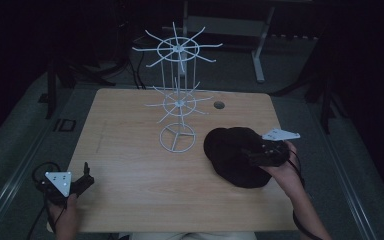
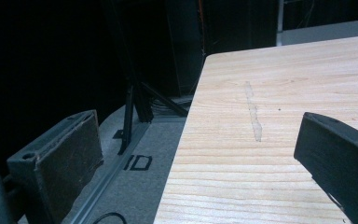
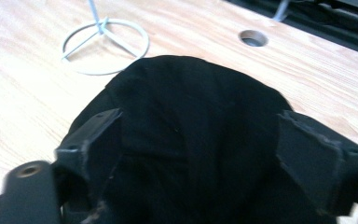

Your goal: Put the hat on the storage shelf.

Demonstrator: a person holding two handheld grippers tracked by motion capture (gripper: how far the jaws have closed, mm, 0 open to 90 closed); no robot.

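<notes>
We saw the right gripper (image 1: 260,154), jaws spread, over the black cap (image 1: 232,155) at right of frame. The left gripper (image 1: 80,184) sat spread at lower left, the rack (image 1: 178,102) at centre.

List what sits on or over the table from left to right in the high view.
Left tool → white wire rack → round hole in the tabletop → black cap → right tool, open over the cap.

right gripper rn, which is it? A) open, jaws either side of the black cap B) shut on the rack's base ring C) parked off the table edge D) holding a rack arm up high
A: the right gripper has its jaws spread wide over the black cap, which lies on the table beside the white wire rack.
</notes>
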